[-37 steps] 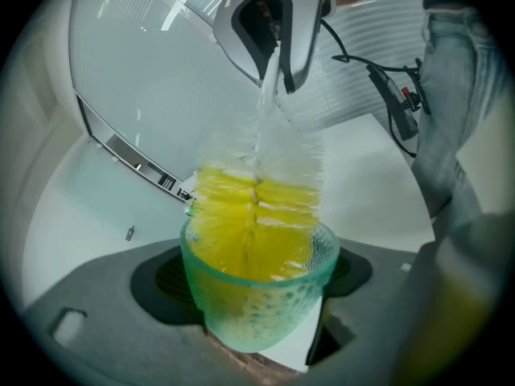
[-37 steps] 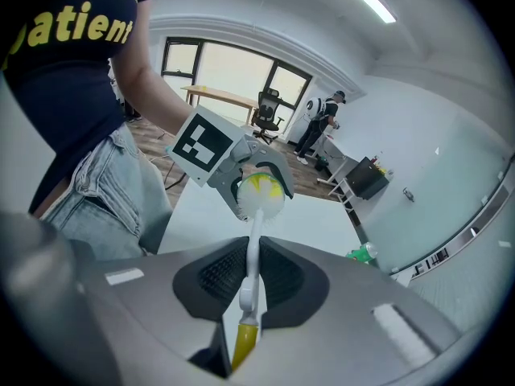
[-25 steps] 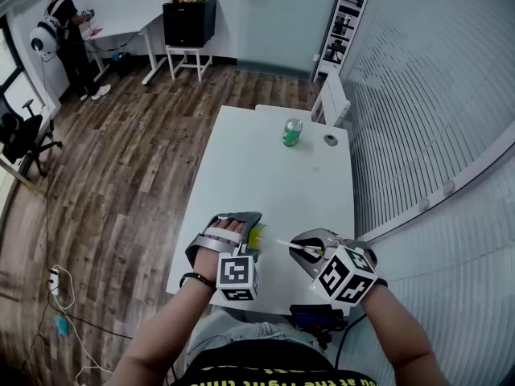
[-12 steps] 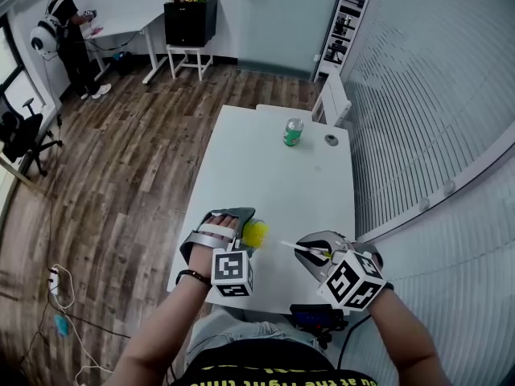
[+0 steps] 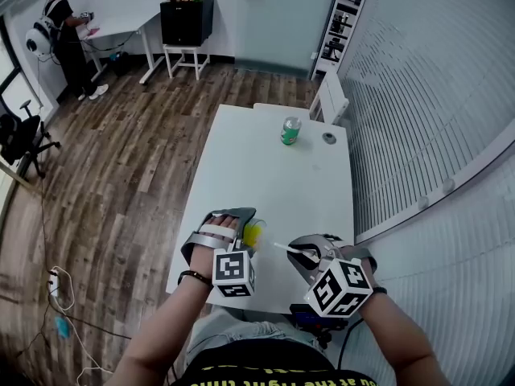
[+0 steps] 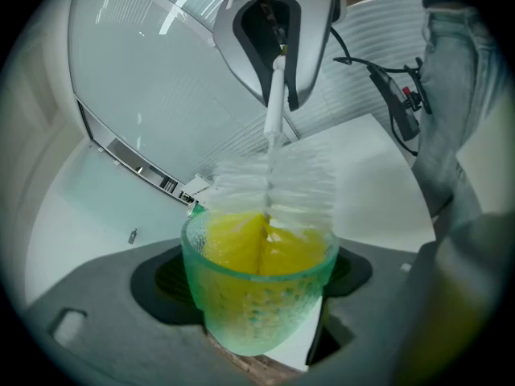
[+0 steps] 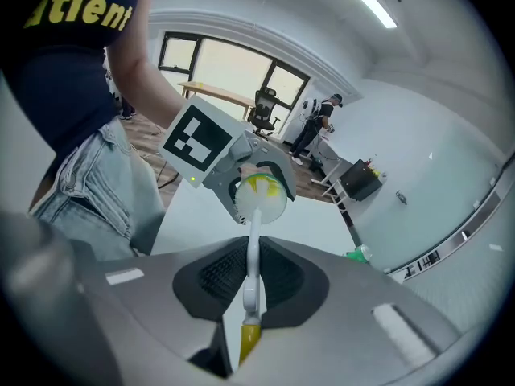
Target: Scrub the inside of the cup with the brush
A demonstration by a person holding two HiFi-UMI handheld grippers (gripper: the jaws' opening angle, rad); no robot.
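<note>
My left tongs (image 5: pixel 250 231) are clamped on the green cup (image 6: pixel 257 312) over the table's (image 5: pixel 273 183) near edge, towards its near left corner, mouth facing my right tongs (image 5: pixel 298 252). These are closed on the brush (image 6: pixel 274 190) handle. The yellow tip sits inside the cup, and the white bristles stand at the rim. A green can (image 5: pixel 290 130) and a small grey disc (image 5: pixel 328 138) stand near the far edge, well apart from the tongs. The floor (image 5: pixel 121 159) is dark wood. At the far wall are a black cabinet (image 5: pixel 187 21) and a person (image 5: pixel 63 30).
</note>
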